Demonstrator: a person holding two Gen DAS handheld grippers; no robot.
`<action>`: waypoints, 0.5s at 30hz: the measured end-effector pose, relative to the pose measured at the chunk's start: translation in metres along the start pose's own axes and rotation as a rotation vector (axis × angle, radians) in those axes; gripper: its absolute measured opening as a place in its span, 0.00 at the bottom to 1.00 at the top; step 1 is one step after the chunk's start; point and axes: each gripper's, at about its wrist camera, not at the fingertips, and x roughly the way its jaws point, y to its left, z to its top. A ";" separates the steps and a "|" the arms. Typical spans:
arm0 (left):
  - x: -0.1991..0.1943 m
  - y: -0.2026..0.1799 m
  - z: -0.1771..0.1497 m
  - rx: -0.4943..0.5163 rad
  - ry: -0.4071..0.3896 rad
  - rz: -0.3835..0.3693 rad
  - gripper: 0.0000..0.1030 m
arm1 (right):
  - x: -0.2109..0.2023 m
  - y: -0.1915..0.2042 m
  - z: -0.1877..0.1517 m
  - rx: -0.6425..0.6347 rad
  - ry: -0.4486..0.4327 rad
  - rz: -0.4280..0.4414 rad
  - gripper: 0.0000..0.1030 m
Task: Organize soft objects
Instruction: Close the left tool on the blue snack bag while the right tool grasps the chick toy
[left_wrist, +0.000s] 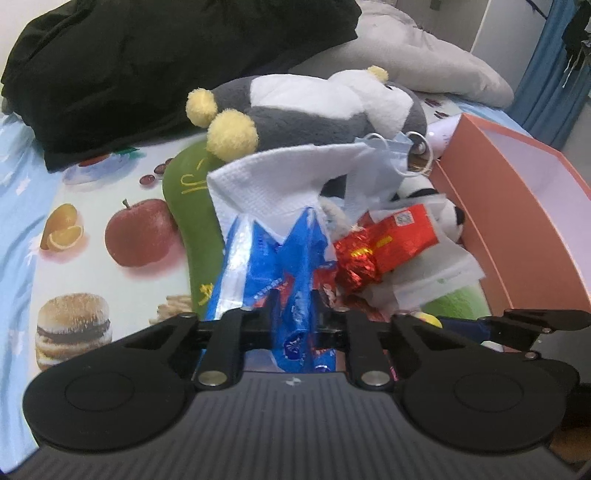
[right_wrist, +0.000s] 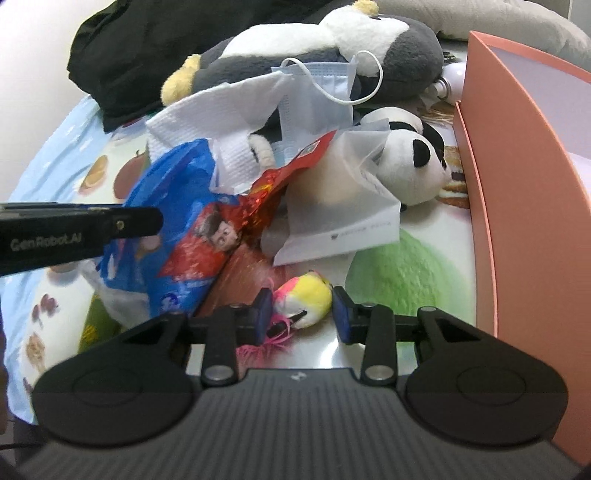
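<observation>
Left gripper: jaws clamped on blue plastic bag, near-left of pile on bed. Right gripper: jaws narrow, flanking small yellow-pink plush, contact unclear. Panda plush further back, beside orange box at right.

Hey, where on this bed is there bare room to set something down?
Free: the printed sheet left of the green plush, below the black garment; also inside the pink box, which looks mostly empty. Crowded: the middle, where the penguin plush, tissue, face mask, blue bag, red wrapper and panda plush pile up.
</observation>
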 end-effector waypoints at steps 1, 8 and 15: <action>-0.003 -0.001 -0.002 -0.002 0.000 0.006 0.10 | -0.004 0.001 -0.002 -0.002 -0.001 0.002 0.37; -0.032 -0.006 -0.023 -0.032 -0.011 0.012 0.06 | -0.035 0.006 -0.018 0.000 -0.014 0.010 0.37; -0.058 -0.011 -0.053 -0.077 -0.005 0.002 0.06 | -0.061 0.007 -0.041 0.007 -0.020 0.017 0.37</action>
